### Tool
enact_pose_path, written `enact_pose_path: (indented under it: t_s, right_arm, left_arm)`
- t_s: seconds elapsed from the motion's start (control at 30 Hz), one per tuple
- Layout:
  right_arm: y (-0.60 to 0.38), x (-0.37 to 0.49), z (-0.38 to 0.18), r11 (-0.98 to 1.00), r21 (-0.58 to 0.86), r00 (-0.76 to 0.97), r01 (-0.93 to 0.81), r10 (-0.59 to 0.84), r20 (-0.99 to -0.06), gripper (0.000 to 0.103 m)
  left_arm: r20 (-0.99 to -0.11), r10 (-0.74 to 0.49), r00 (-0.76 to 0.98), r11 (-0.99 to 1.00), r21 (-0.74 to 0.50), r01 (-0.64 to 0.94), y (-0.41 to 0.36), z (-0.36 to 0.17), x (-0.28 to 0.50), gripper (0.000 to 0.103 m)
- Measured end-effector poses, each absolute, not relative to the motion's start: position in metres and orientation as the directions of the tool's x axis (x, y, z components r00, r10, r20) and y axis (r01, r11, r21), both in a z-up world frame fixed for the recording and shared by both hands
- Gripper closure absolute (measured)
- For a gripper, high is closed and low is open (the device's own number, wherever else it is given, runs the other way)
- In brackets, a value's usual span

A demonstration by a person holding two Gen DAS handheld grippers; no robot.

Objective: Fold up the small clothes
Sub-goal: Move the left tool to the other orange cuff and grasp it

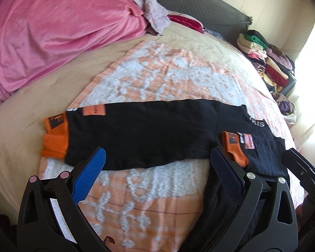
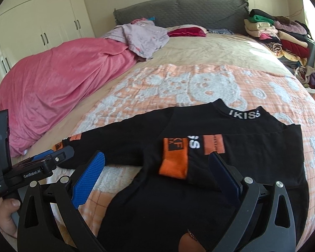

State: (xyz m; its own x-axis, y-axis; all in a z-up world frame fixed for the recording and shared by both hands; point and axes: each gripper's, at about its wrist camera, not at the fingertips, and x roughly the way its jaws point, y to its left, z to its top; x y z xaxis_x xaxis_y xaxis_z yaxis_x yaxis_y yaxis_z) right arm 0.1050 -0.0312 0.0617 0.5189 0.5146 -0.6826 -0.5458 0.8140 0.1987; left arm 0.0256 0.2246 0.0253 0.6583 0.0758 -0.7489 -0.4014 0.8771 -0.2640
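A black long-sleeved shirt [image 1: 147, 134] with orange cuffs lies flat on an orange and white blanket [image 1: 157, 73] on the bed. One sleeve stretches out sideways and ends in an orange cuff [image 1: 55, 138]. The other sleeve is folded across the chest, its cuff [image 2: 174, 161] near the collar lettering [image 2: 244, 114]. My left gripper [image 1: 157, 161] is open, hovering over the shirt's near edge with nothing held. My right gripper [image 2: 157, 166] is open above the shirt's body [image 2: 241, 168] beside the folded cuff. The left gripper [image 2: 58, 154] also shows in the right wrist view, held by a hand [image 2: 6, 216].
A pink quilt [image 2: 52, 84] is heaped on the bed's far left side, with a lilac garment [image 2: 140, 35] and a red cushion [image 2: 187, 31] behind it. Stacked folded clothes [image 2: 283, 33] and a basket [image 2: 310, 79] stand at the right. A grey headboard [image 2: 178, 8] and a wardrobe [image 2: 42, 21] lie beyond.
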Motion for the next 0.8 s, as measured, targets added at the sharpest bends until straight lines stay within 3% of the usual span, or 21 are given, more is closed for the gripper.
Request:
enact_pose_path:
  t_s: [0.47, 0.8]
  right_arm:
    - [0.012, 0.089, 0.047, 0.753, 0.164, 0.456, -0.638, 0.54, -0.707, 0.005]
    - [0.038, 0.078, 0.038, 0.711, 0.139, 0.418, -0.69, 0.548, -0.725, 0.005]
  left_arm:
    - [-0.778, 0.101, 0.62, 0.837, -0.27, -0.475, 0.26, 0.005, 0.001, 0.01]
    - [-0.797, 0.039, 0.602, 0.765, -0.364, -0.532, 0.29, -0.029, -0.018, 0.01]
